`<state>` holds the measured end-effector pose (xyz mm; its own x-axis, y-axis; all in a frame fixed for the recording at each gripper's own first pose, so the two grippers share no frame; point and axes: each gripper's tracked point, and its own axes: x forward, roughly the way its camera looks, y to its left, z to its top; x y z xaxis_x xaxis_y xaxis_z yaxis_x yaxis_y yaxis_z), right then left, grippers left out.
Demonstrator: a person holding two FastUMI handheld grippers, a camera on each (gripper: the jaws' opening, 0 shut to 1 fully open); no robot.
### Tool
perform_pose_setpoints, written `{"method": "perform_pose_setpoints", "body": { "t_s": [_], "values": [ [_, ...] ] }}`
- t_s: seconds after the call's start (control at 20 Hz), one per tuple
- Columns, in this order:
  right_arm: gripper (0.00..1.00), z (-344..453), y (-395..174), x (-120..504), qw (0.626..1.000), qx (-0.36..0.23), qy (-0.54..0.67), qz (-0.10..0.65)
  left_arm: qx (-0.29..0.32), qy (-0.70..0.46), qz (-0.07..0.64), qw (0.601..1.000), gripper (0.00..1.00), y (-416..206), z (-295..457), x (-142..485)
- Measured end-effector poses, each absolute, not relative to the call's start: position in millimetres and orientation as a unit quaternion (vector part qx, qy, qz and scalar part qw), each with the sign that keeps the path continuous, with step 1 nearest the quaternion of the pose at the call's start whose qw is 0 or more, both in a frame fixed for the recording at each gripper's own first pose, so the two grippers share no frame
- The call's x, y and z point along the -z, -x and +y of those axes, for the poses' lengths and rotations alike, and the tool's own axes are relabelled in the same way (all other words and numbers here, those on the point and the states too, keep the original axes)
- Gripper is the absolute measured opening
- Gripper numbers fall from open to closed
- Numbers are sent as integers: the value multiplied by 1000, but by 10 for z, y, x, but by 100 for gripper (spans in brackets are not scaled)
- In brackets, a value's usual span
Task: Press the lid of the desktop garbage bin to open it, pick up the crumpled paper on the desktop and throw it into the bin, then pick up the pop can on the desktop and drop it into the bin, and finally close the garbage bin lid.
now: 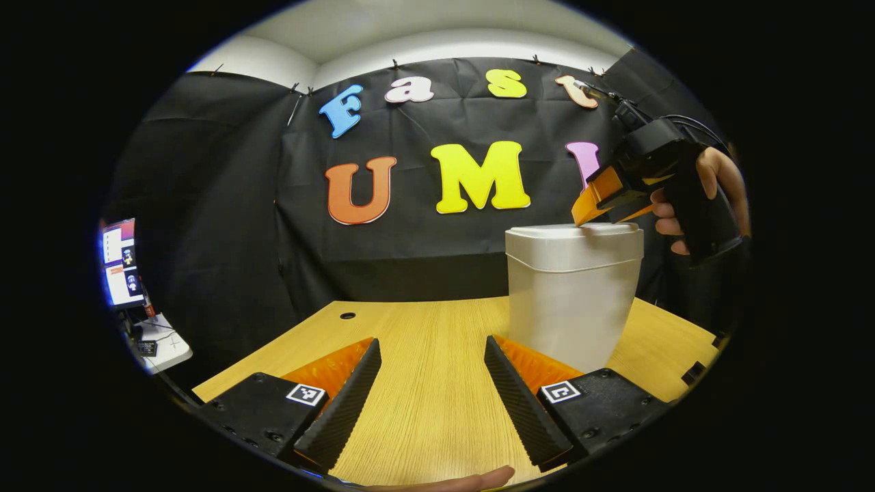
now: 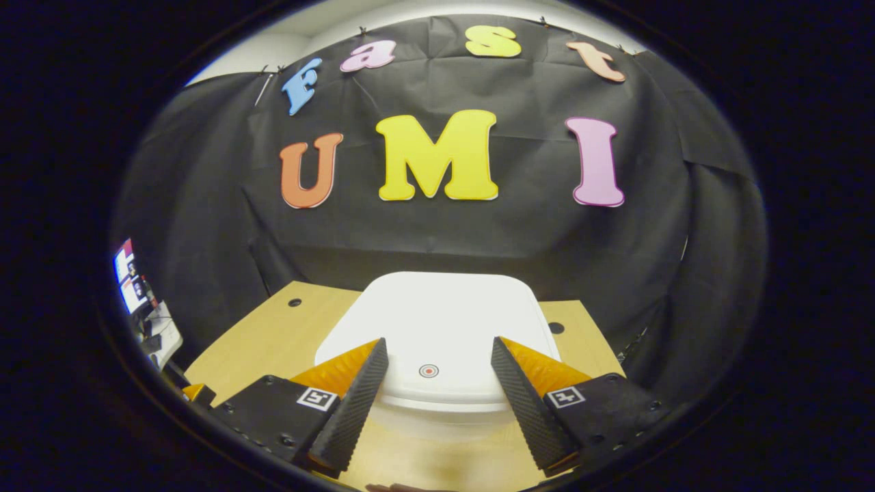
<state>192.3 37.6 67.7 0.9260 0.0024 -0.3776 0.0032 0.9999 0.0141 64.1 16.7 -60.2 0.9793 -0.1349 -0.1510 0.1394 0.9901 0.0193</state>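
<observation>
1. Left gripper view: the left gripper (image 1: 432,355) sat at the bottom of the frame, released, its two ribbed wedge fingers spread wide over bare wood-grain table (image 1: 424,396) and grasping nothing.
2. The garbage bin (image 1: 573,294), a smooth white plastic tub with rounded corners that narrowed toward its base, stood right of centre on the table, just beyond the gripper's right-side finger. Its lid (image 1: 574,232) lay flat and shut.
3. The right gripper (image 1: 585,217), held by a hand (image 1: 711,198) at the upper right, pointed down with its fingertips at the lid's right top edge; whether they touched could not be told.
4. Open table ran left of the bin to a small round hole (image 1: 347,316) near the far edge. A monitor (image 1: 122,263) stood at the far left.
5. Right gripper view: the right gripper (image 2: 437,352) was released, fingers apart on either side of the lid (image 2: 444,321), not pinching it.
6. The lid was a smooth white rounded square with a small red ring mark (image 2: 428,370) near its front edge, between the fingertips.
7. Table (image 2: 273,342) showed on both sides of the bin, wider at left.
</observation>
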Motion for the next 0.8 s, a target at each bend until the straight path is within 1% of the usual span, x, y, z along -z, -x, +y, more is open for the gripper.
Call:
{"method": "perform_pose_setpoints", "body": {
  "t_s": [0.05, 0.1, 0.15, 0.25, 0.35, 0.4, 0.45, 0.5, 0.55, 0.6, 0.65, 0.75, 0.8],
  "values": [
    [95, 385, -1913, -662, 984, 0, -1, 180, 68, -16, 77, 995, 99, -643, 161, 615],
    [92, 401, -1912, -656, 986, -1, 10, 169, 67, -17, 79, 995, 98, -650, 163, 626],
    [96, 406, -1898, -594, 986, -4, 24, 167, 67, -16, 81, 994, 99, -656, 152, 647],
    [97, 390, -1903, -585, 988, -9, 26, 151, 69, -12, 86, 994, 99, -666, 110, 671],
    [97, 359, -1920, -644, 992, -8, 7, 126, 72, -10, 91, 993, 99, -666, 79, 699],
    [93, 360, -1920, -687, 994, -7, -3, 106, 72, -11, 90, 993, 99, -666, 73, 690],
    [96, 371, -1920, -696, 996, -7, -10, 89, 71, -11, 88, 993, 99, -658, 82, 676],
    [94, 387, -1929, -694, 997, -5, -12, 73, 71, -12, 85, 994, 98, -654, 86, 662],
    [96, 400, -1934, -682, 998, -5, -8, 58, 69, -12, 83, 994, 98, -656, 92, 655],
    [94, 402, -1912, -669, 999, -7, 0, 47, 68, -12, 82, 994, 98, -662, 92, 646],
    [96, 439, -1866, -671, 999, -24, -1, 22, 64, -9, 83, 994, 99, -662, 96, 658],
    [96, 417, -1759, -698, 999, -28, -16, -15, 67, -4, 83, 994, 99, -665, 46, 659],
    [94, 382, -1710, -700, 999, -24, -12, -28, 70, -6, 84, 994, 99, -670, 16, 670]
  ]
}}
